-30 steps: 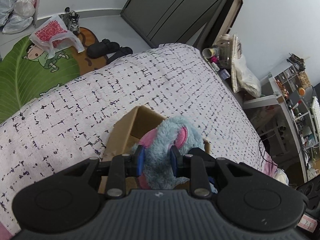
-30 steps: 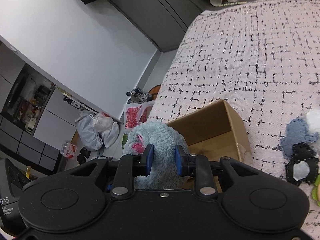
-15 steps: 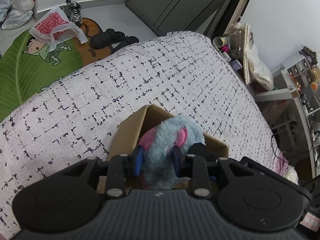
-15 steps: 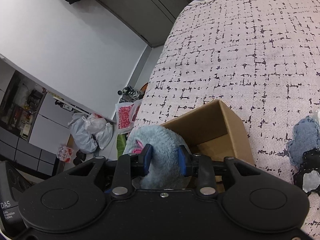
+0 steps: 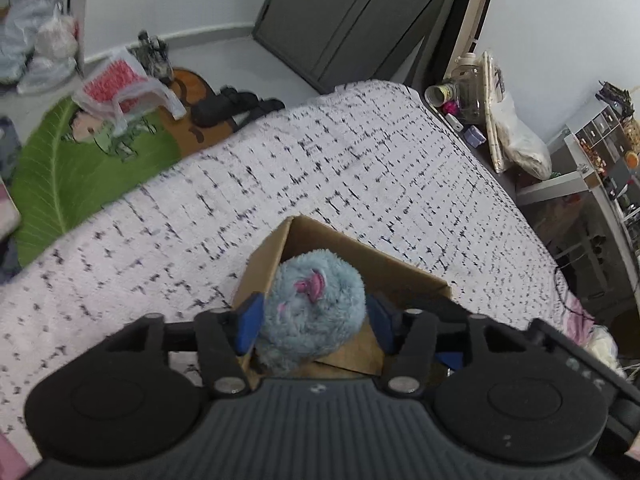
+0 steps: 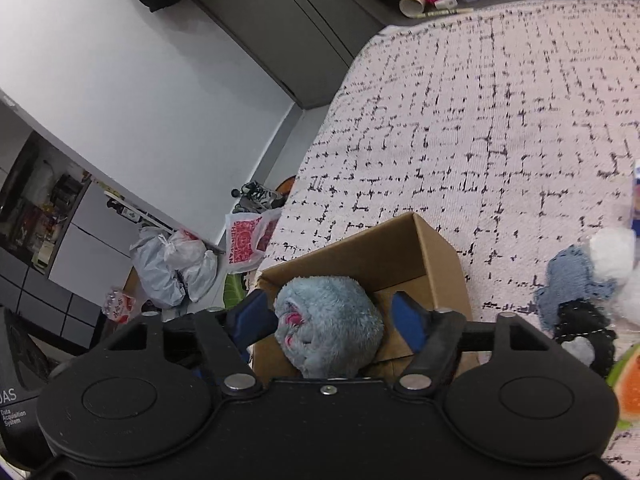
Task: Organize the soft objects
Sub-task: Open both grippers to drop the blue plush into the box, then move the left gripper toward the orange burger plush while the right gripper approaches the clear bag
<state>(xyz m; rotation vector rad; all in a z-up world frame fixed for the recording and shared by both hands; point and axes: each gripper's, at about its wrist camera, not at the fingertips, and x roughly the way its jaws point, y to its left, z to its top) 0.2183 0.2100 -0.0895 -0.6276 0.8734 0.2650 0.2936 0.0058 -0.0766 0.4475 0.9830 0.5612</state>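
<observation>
A wide bed under a pale pink bedspread crossed by broken black grid lines (image 5: 360,168) fills most of both views. On it, at 6 o'clock in each frame, stands an open brown cardboard box (image 5: 360,264), its far corner pointing toward 12 o'clock in the left wrist view. Inside the box sits a fluffy blue-grey plush toy with small pink patches (image 5: 314,308), its rounded top rising above the rim. The left gripper (image 5: 312,320) hangs over the box with its blue-padded fingers (image 5: 248,320) spread wide on either side of the plush, the pads just beside the fur at 9 and 3 o'clock rather than squeezing it. The right gripper (image 6: 332,320) stands likewise parted around the same toy. At 3 o'clock in the right wrist view, a flat blue denim-like soft toy (image 6: 568,284) lies on the bedspread beside a white fluffy one (image 6: 612,248).
</observation>
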